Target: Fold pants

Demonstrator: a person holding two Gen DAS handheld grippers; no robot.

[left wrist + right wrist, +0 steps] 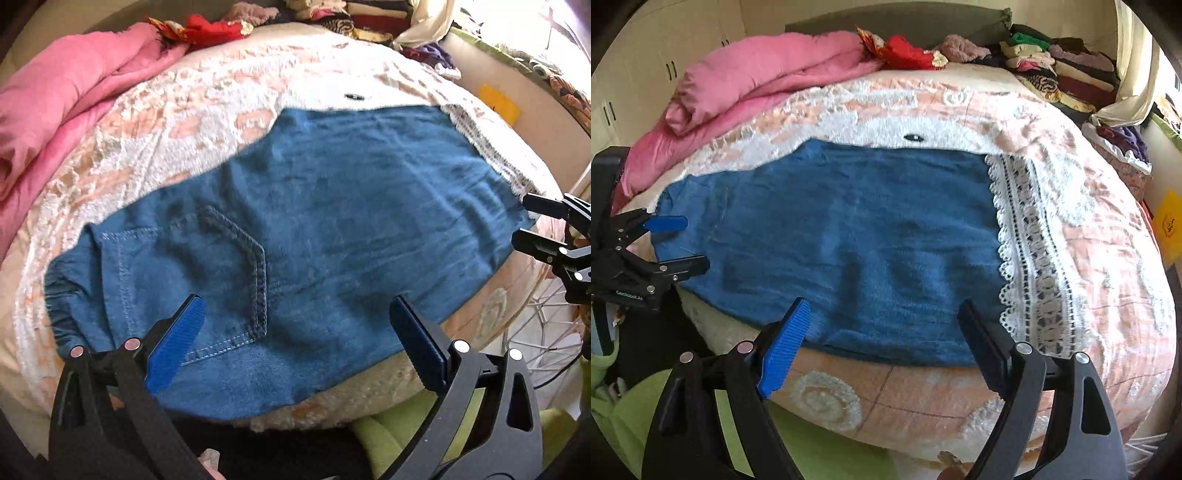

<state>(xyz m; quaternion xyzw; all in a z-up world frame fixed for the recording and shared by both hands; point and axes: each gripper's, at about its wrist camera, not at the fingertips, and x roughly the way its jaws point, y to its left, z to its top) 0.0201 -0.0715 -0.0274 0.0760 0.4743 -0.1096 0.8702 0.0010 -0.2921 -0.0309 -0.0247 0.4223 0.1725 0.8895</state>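
Observation:
Blue denim pants [314, 221] lie flat across the bed, waistband at the left with a stitched back pocket [229, 280] facing up, and a white lace hem [1027, 251] at the right. My left gripper [295, 314] hovers open above the pocket end near the bed's front edge, nothing between its blue pads. My right gripper [882, 314] is open over the front edge of the pants [849, 240] near the lace end, holding nothing. Each gripper shows in the other's view: the right gripper [524, 218] at the right edge, the left gripper [690, 243] at the left edge, both open.
The bed has a peach and white quilt [1089, 258]. A folded pink duvet [757, 81] lies at the back left, red cloth [908, 50] and stacked clothes [1052, 70] at the back. Green fabric [820, 446] lies below the bed's front edge. A white wire rack [535, 325] stands at right.

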